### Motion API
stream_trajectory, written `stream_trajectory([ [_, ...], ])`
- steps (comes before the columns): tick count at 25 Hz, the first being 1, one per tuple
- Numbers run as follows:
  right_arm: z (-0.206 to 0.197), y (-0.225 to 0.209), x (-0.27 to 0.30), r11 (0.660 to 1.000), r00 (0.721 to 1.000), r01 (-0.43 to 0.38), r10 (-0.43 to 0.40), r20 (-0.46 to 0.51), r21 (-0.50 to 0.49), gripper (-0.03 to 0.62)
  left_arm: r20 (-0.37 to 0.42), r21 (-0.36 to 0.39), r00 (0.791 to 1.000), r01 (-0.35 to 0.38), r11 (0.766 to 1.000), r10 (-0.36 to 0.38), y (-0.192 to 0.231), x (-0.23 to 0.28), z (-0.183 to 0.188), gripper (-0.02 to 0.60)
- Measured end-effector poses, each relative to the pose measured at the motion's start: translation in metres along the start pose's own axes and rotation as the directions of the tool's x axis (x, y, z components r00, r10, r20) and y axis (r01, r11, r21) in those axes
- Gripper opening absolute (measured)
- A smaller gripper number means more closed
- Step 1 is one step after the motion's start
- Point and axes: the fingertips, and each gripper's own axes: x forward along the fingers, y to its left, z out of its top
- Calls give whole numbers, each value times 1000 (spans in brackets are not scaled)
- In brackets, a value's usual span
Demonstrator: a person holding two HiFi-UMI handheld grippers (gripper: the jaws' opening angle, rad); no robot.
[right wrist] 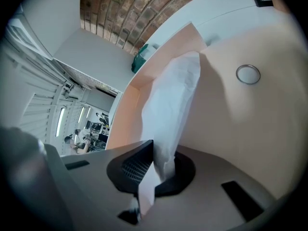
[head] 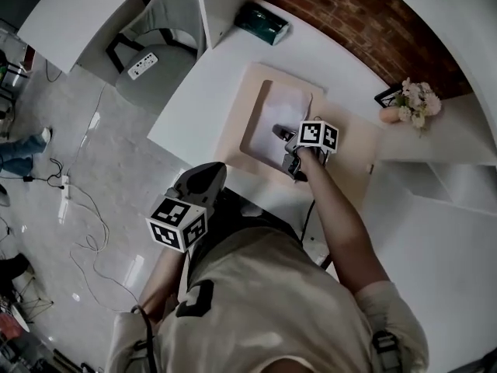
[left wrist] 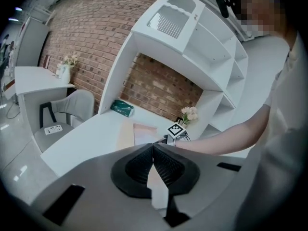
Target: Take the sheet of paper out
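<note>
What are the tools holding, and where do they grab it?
The right tool pinches the sheet of paper by its near edge. The left tool is shut, empty.

A white desk stands against a red brick wall, with a dark green packet lying near its far edge, close to the wall. A small bunch of pale flowers stands off to the right, beside a small dark frame. A grey chair stands at the desk's left end with a white power strip on its seat, and thin cables trail in loose loops over the glossy pale floor below it.
</note>
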Motion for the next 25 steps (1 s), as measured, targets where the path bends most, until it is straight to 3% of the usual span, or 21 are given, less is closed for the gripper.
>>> stream_trajectory([
  [10,1,1,-6,998,999,-49,49,9,33,28,37,-20,994,-97,995,98,-3,-22,-1,18],
  [25,-3,-11,-14,999,999,34,-34,23,-2,28,61,-12,994,-87,996,87,-7,-30,-2,18],
])
